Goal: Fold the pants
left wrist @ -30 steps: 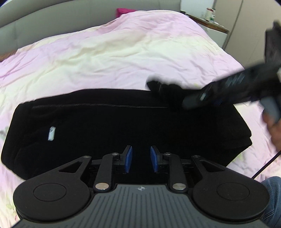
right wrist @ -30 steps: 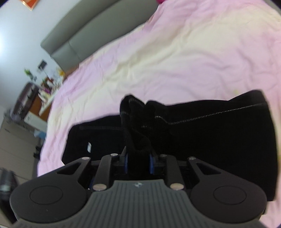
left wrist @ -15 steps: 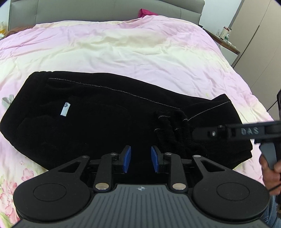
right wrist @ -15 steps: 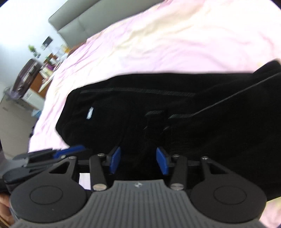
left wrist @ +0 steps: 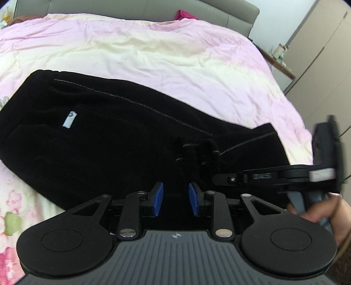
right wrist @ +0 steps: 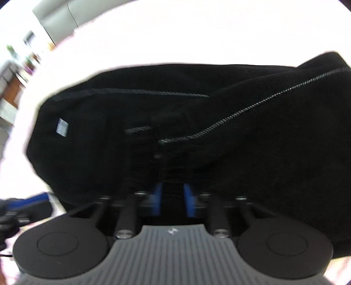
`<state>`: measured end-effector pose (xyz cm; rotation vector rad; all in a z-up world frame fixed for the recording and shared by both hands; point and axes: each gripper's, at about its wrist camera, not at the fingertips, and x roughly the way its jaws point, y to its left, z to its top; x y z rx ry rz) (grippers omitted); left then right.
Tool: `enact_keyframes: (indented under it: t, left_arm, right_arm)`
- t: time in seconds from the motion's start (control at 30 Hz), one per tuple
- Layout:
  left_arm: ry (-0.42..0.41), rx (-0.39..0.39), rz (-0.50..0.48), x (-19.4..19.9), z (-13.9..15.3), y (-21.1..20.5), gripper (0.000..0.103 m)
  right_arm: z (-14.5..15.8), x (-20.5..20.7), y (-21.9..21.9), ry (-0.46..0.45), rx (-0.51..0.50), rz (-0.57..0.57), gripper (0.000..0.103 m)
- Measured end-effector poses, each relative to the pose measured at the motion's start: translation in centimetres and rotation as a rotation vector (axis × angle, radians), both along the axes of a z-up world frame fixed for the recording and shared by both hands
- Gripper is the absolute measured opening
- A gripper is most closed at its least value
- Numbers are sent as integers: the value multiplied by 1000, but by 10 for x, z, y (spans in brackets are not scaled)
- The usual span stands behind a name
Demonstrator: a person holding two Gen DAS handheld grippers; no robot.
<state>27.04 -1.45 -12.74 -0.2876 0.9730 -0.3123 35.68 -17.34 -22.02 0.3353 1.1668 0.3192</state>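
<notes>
Black pants (left wrist: pixel 122 140) lie folded across the pink quilt, with a small white label (left wrist: pixel 69 119) near their left end. My left gripper (left wrist: pixel 175 202) hovers low over the near edge of the pants, its blue pads apart and nothing pinched between them. From the right, my right gripper (left wrist: pixel 219 178) reaches in to the bunched fabric by the stitched seam. In the right wrist view the right gripper (right wrist: pixel 173 198) has its pads drawn close with a ridge of the pants (right wrist: pixel 197 114) between them. That view is blurred.
The pink and cream quilt (left wrist: pixel 175 54) covers the bed around the pants. A grey headboard (left wrist: pixel 136 8) runs along the far side, with a magenta item (left wrist: pixel 184 15) beside it. A wardrobe (left wrist: pixel 318 54) and a shelf stand at the right. A hand (left wrist: pixel 329 214) holds the right gripper.
The right gripper let go of the raised fabric, sank onto the pants with pads wide, then drew them in on a fold. The left gripper rolled and dropped a little.
</notes>
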Motion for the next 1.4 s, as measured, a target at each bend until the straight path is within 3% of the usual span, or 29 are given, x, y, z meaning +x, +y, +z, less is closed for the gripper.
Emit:
enact_keyframes:
  t: [0.2,0.3,0.37,0.4,0.5,0.67,0.7,0.73,0.8,0.9,0.97,1.03,1.13,1.3,1.4]
  left_arm:
    - [2,-44,29,14,4,-3,37]
    - [7,-44,40,19,3,-3,38]
    - [31,-60,53,25,-1,-4,40]
    - [46,-64,59,28,-2,-6,40]
    - [37,-59,50,32,-1,-10,45]
    - [30,-43,64,39,-5,-17,47]
    - [27,-35,68,38,-6,-19,47]
    - [24,-31,68,38,-6,-21,47]
    - [22,-25,66,36,-6,-23,47]
    - [18,12,61,33,-4,-23,47]
    - [23,36,55,31,-3,-22,47]
    - [19,43,40,29,-2,-21,47]
    - [5,28,6,31,-4,-22,47]
    - [-17,-50,-2,36,-6,-20,50]
    - [6,-45,38,37,-7,-15,49]
  right_arm:
    - [28,7,12,-36,133,46,1]
    - [16,16,22,-29,119,61,0]
    - [-7,14,26,66,219,54,0]
    - [-16,14,32,88,196,56,0]
    - [-20,5,35,63,179,81,0]
    - [19,-3,21,-105,99,103,2]
    - [24,-2,21,-133,52,106,14]
    - [27,1,22,-152,2,110,34]
    - [23,10,27,-144,-70,114,40]
    - [-4,20,35,-81,-86,108,48]
    - [-23,25,43,-68,-115,106,48]
    - [-35,25,44,-81,-131,78,31]
    - [-33,24,24,-57,-32,27,23]
    - [7,22,24,-105,101,55,20]
    - [7,30,40,-85,94,97,20]
